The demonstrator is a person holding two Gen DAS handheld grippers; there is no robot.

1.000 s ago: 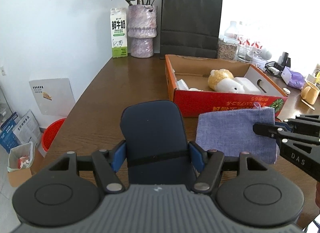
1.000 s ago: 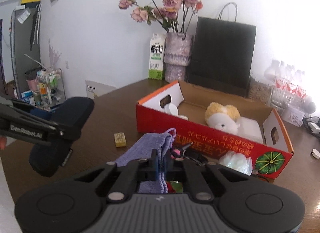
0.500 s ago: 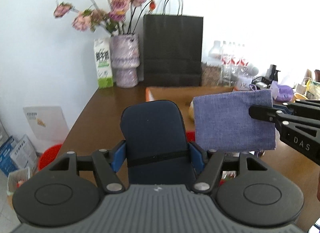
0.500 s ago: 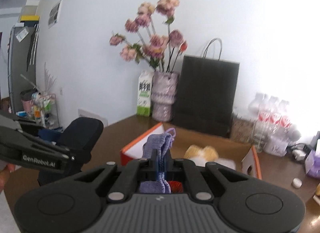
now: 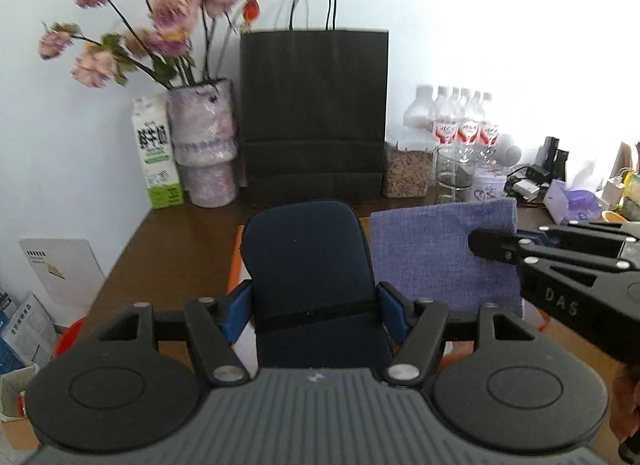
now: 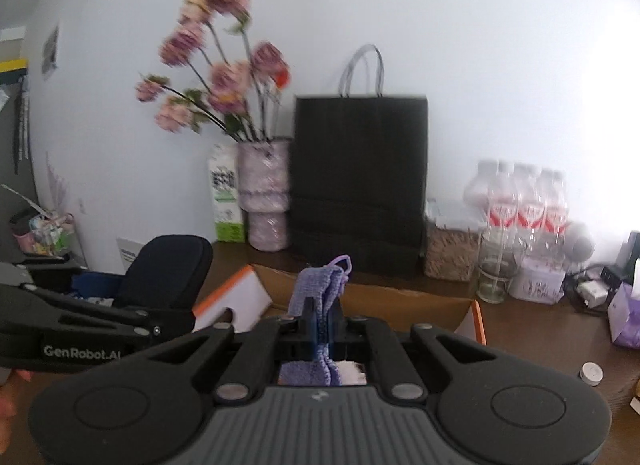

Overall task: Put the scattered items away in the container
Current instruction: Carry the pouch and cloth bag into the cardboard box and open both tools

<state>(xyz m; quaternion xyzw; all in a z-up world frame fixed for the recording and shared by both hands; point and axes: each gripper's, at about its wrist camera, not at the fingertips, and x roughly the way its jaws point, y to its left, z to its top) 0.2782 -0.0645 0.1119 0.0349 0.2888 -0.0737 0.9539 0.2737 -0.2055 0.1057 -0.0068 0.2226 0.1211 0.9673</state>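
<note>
The dark navy case (image 5: 308, 265) sits clamped between the blue pads (image 5: 390, 311) of the left gripper (image 5: 316, 309), its rounded top standing up beyond the fingertips; the jaws stand apart only by the case's own width, so the grip looks chosen to carry it upright and steady. A thin black band crosses the case just where the pads press. Its surface looks smooth and padded, soft-cornered, like a fabric-covered shell.

Just right of it hangs the lavender cloth pouch (image 5: 440, 249), a flat square of coarse woven fabric, pinched at its edge by the right gripper (image 6: 320, 321), whose jaws are closed tight on the thin cloth. From the right wrist view the pouch is seen edge-on, a small loop at its top, drooping a little below the pads, as limp cloth would.

Directly ahead of and below both grippers lies the cardboard box (image 6: 360, 293), with an orange rim and brown inside walls, so both items appear poised for dropping in. Beyond the box stand a matte black paper bag (image 5: 314, 113), a mottled vase of flowers (image 5: 204, 145) and a milk carton (image 5: 156, 153).
</note>
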